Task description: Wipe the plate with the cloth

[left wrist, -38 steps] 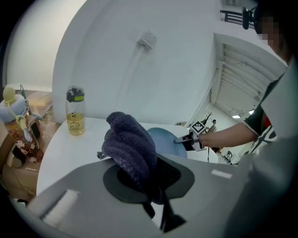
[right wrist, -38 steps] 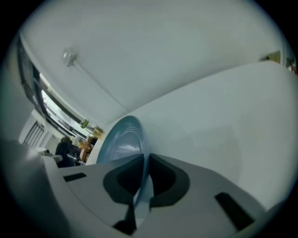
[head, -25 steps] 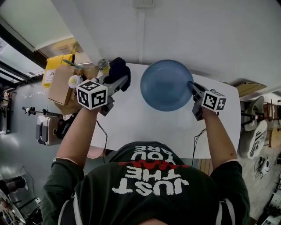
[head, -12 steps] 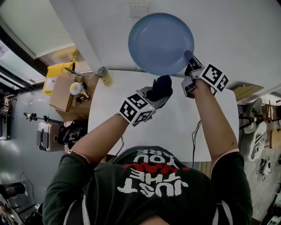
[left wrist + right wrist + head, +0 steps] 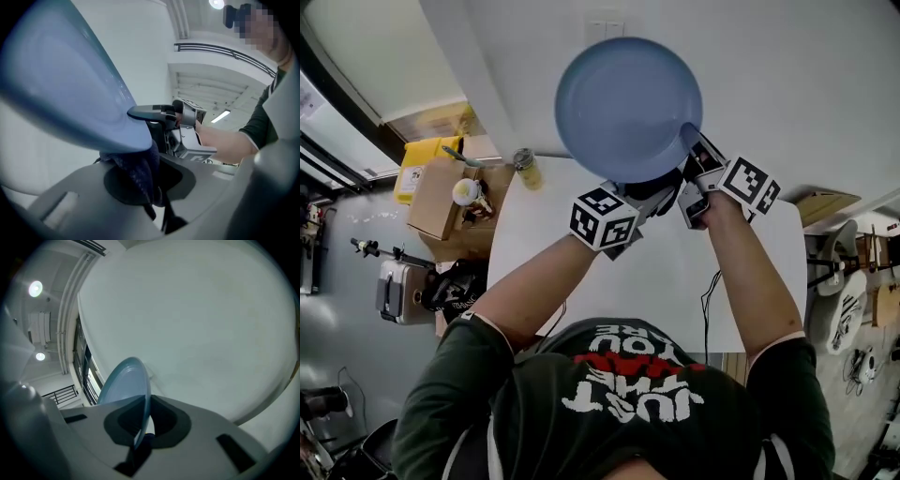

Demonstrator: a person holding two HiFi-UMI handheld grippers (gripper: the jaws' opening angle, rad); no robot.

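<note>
Plate between right gripper jaws

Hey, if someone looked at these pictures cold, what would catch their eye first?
The big blue plate, held up on edge above the white table, its rim clamped in the right gripper. Just below it, the left gripper grips a dark cloth bunched against the plate's lower edge.

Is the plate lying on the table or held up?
Held up: right hand-held gripper pinches the plate rim, above the table.
</note>
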